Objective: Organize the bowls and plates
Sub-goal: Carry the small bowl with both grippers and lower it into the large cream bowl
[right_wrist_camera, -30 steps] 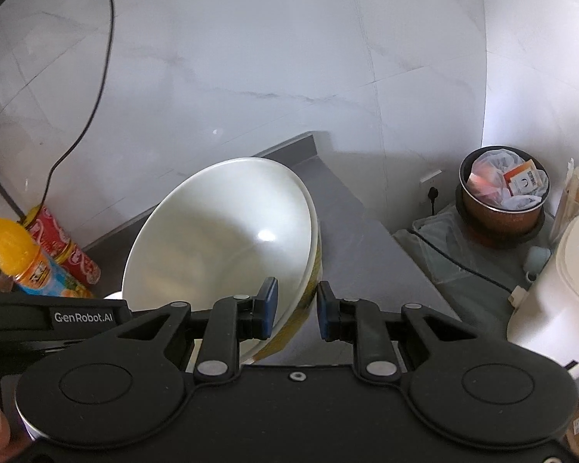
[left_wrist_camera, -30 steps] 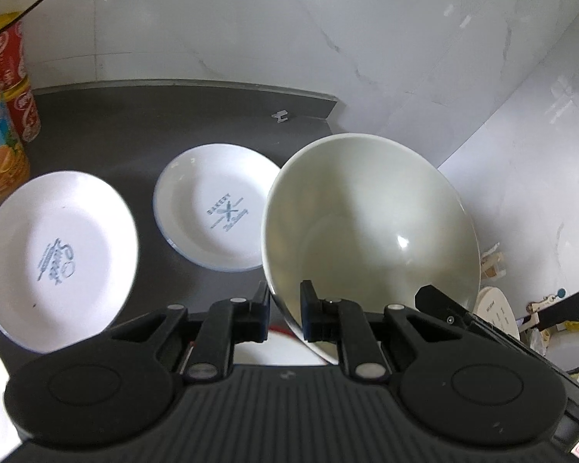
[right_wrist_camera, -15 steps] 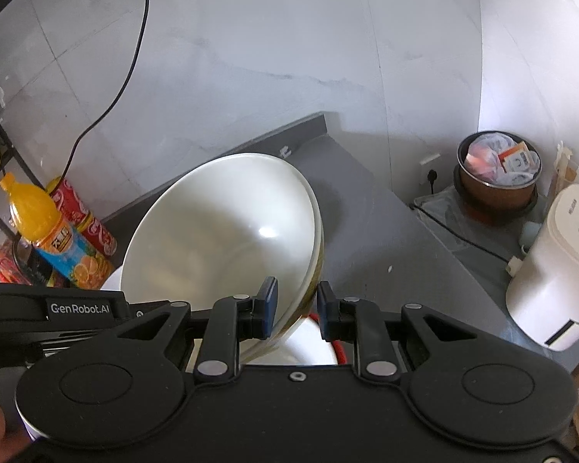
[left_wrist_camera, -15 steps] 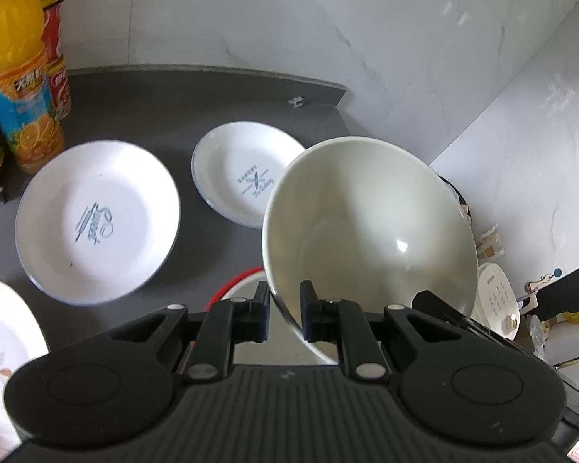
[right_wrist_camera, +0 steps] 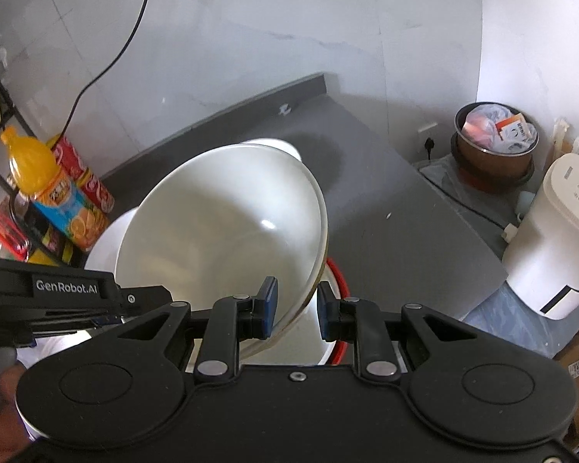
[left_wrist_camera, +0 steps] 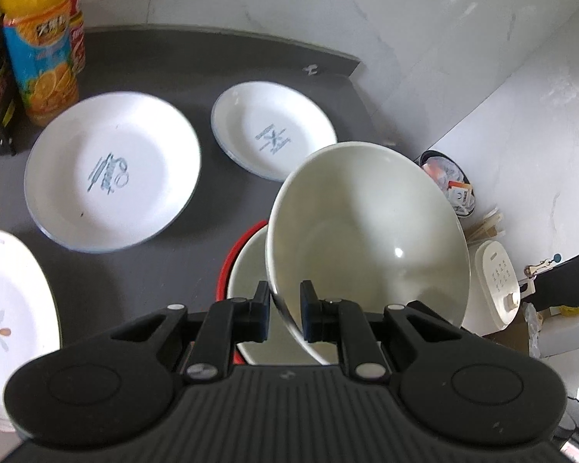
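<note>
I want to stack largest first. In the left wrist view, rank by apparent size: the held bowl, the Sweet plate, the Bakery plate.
1. held bowl, though nearness to the camera inflates it
2. Sweet plate
3. Bakery plate, lying farther away, so its true size is unsure

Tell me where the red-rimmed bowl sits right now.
In the left wrist view the red-rimmed bowl sits on the counter, directly under the held cream bowl, right of the large plate.

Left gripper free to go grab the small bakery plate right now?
Probably not. The left gripper is shut on the rim of the white bowl, as is the right gripper. The path to the bakery plate looks clear, but the bowl must be set down first.
</note>
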Tool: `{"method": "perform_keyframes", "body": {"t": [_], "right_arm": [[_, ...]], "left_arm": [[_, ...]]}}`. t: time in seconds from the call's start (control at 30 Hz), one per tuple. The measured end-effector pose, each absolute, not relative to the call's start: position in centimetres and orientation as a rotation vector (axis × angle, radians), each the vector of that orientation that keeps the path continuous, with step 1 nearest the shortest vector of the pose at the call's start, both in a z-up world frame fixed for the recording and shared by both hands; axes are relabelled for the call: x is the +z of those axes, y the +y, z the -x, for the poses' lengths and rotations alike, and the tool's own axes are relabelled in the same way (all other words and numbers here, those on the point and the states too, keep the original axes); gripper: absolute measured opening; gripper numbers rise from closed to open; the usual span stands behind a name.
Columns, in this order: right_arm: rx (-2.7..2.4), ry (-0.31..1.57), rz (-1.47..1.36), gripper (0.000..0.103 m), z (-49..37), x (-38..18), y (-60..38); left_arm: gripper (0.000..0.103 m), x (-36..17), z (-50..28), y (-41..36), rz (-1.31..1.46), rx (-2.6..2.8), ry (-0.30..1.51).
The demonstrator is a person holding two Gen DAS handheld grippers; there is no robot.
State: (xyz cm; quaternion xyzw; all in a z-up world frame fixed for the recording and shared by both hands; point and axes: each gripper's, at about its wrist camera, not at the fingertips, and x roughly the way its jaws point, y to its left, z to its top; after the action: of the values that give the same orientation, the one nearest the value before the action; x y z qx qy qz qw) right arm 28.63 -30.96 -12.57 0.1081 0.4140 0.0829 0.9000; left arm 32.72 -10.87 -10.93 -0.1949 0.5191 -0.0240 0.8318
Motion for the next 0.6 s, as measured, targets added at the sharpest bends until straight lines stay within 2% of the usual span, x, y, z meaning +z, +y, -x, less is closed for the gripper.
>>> {"method": "perform_keyframes", "body": {"t": [0.6], "right_arm": [[0.162, 0.972, -0.181, 0.020, -29.3, -15.5, -30.3]], "left_arm": [[0.015, -13.8, -32.4, -10.8, 0.417, -0.028, 1.181]]}}
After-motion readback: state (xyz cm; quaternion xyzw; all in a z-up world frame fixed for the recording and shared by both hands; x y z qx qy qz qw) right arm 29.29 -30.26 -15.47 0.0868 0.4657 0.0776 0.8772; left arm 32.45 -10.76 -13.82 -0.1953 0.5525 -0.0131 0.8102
